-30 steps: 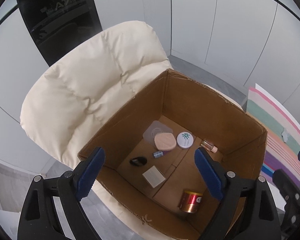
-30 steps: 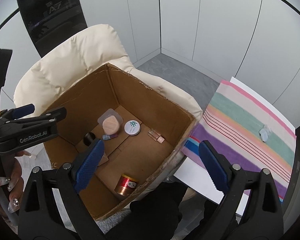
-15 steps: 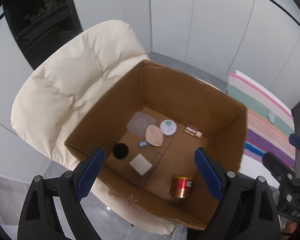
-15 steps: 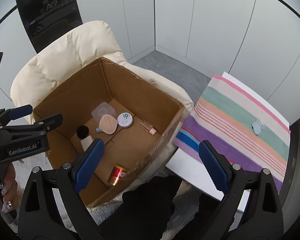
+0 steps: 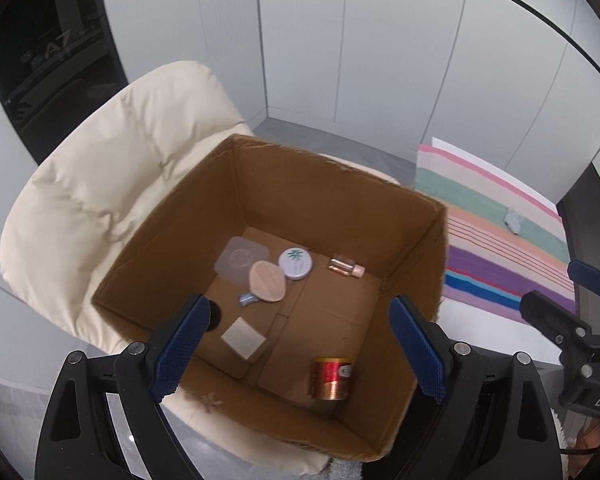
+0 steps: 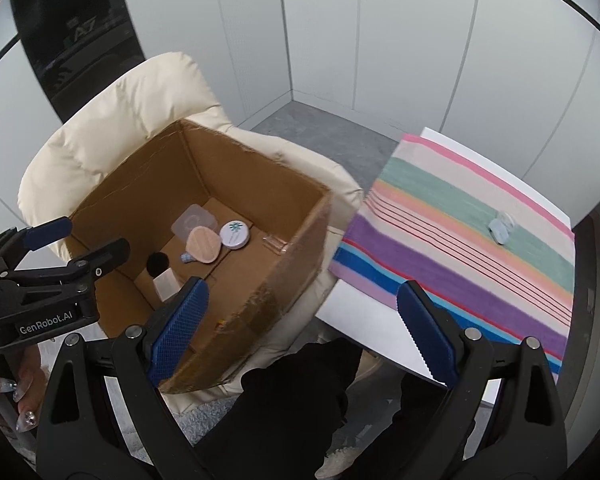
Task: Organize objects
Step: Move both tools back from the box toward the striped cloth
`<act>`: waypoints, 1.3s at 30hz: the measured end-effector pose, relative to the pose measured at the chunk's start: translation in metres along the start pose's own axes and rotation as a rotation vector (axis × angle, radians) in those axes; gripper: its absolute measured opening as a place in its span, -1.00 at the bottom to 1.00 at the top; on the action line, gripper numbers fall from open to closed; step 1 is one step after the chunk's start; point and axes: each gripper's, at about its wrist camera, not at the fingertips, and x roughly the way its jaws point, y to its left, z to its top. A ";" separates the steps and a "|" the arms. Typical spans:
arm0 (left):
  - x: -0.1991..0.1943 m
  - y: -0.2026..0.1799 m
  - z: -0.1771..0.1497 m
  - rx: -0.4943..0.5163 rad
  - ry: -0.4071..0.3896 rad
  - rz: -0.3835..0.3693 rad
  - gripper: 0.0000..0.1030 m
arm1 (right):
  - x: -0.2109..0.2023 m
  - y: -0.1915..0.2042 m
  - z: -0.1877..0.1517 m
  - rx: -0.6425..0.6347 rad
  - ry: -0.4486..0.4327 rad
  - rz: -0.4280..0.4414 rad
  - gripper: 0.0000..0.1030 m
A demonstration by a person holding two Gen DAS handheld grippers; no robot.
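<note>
White wall panels stand behind a cream chair (image 5: 112, 184) that carries an open cardboard box (image 5: 320, 200). Both the left gripper (image 5: 296, 344) and right gripper (image 6: 300, 328) have fingers spread wide, holding nothing. One small blue object (image 6: 502, 228) lies on the striped cloth (image 6: 460, 248) covering the desk, beside the box.

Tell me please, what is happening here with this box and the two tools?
A person holds two black grippers with blue pads, the left gripper and the right gripper, above a brown cardboard box resting on a cream padded chair. Both jaws are open and empty. Small cosmetics and a red and gold tin lie in the box. One small pale blue item lies on the striped cloth.
</note>
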 end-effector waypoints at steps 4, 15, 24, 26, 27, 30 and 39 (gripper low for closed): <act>0.004 -0.016 0.006 0.021 0.002 -0.027 0.79 | -0.007 -0.022 -0.002 0.042 -0.012 -0.023 0.88; 0.009 -0.106 0.015 0.175 -0.018 -0.122 0.79 | -0.029 -0.106 -0.025 0.198 -0.027 -0.122 0.88; 0.008 -0.193 0.014 0.296 -0.034 -0.243 0.79 | -0.063 -0.192 -0.068 0.360 -0.031 -0.240 0.88; 0.008 -0.211 0.014 0.325 -0.038 -0.259 0.79 | -0.071 -0.210 -0.079 0.393 -0.035 -0.264 0.88; 0.008 -0.219 0.013 0.335 -0.037 -0.268 0.79 | -0.075 -0.219 -0.085 0.410 -0.035 -0.277 0.88; 0.009 -0.244 0.012 0.365 -0.033 -0.312 0.79 | -0.084 -0.243 -0.099 0.456 -0.035 -0.298 0.88; 0.034 -0.297 0.023 0.426 -0.021 -0.290 0.79 | -0.085 -0.299 -0.119 0.529 -0.021 -0.329 0.88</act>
